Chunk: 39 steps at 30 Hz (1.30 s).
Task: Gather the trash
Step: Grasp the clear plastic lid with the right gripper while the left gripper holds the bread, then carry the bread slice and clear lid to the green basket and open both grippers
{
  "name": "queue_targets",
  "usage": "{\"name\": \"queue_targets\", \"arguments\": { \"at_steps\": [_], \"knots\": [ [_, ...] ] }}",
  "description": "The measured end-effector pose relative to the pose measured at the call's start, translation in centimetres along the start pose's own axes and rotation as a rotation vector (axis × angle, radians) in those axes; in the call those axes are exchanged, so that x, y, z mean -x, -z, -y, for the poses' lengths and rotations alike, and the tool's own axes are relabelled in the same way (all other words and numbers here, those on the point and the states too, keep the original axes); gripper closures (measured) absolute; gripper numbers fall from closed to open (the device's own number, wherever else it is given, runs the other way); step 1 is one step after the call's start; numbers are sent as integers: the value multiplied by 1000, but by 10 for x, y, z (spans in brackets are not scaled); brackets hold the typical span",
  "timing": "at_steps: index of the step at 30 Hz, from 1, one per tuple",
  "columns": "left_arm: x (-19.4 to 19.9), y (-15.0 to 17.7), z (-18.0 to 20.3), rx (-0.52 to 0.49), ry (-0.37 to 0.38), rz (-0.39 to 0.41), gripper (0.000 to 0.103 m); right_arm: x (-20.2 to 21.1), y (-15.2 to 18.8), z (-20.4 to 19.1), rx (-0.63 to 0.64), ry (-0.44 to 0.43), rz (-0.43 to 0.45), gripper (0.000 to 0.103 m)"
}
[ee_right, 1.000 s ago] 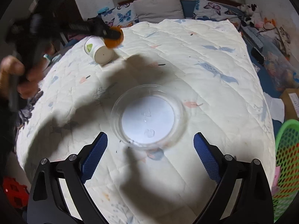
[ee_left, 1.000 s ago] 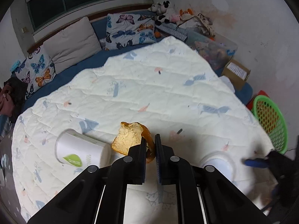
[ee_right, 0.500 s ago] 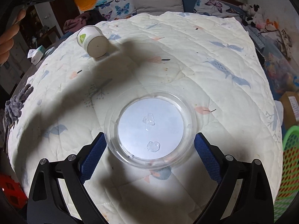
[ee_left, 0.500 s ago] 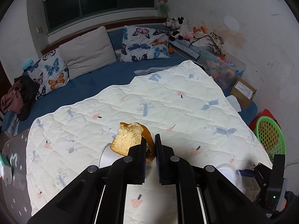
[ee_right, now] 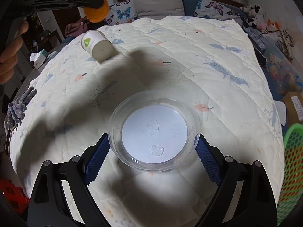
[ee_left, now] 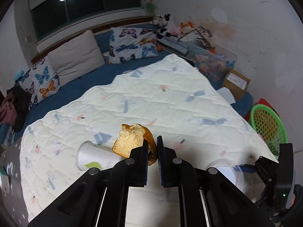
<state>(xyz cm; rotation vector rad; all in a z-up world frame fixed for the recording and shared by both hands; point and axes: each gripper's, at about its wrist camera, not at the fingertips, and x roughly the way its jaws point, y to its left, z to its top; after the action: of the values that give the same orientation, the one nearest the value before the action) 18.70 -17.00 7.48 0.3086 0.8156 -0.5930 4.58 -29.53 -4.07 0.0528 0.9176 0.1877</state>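
Observation:
My left gripper (ee_left: 152, 143) is shut on an orange peel (ee_left: 130, 141) and holds it in the air above the quilt; the peel also shows in the right wrist view (ee_right: 96, 11). A white paper cup (ee_left: 94, 158) lies on its side on the quilt, also in the right wrist view (ee_right: 97, 46). My right gripper (ee_right: 152, 141) has its blue pads against both sides of a clear plastic lid (ee_right: 153, 132) on the quilt; the lid also shows in the left wrist view (ee_left: 229, 172).
A green mesh basket (ee_left: 267, 126) stands on the floor past the bed's right edge, also in the right wrist view (ee_right: 291, 162). Pillows (ee_left: 75, 56) and plush toys (ee_left: 166, 24) line the far side. A cardboard box (ee_left: 236, 81) sits by the wall.
My right gripper has moved forward and closed around the clear lid. My left gripper has lifted the orange peel up off the quilt.

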Motion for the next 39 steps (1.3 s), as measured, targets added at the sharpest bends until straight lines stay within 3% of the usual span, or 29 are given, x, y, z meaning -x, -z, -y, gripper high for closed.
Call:
{"name": "queue_targets", "arguments": {
  "at_steps": [11,22,29,39],
  "knots": [
    [-4,-15,77,-79,85,10,94,71,30,48,-139,-2,123,14],
    [-21,-28,189,-198,203,-6,94,143,88,172,-396,196,191,14],
    [-32,-39,260,-250,268,-6,94,152,125,232,-513,285,143,14],
    [-57,-41,331,-295,330,-56,94,151,146,255,-591,247,149,14]
  ]
}}
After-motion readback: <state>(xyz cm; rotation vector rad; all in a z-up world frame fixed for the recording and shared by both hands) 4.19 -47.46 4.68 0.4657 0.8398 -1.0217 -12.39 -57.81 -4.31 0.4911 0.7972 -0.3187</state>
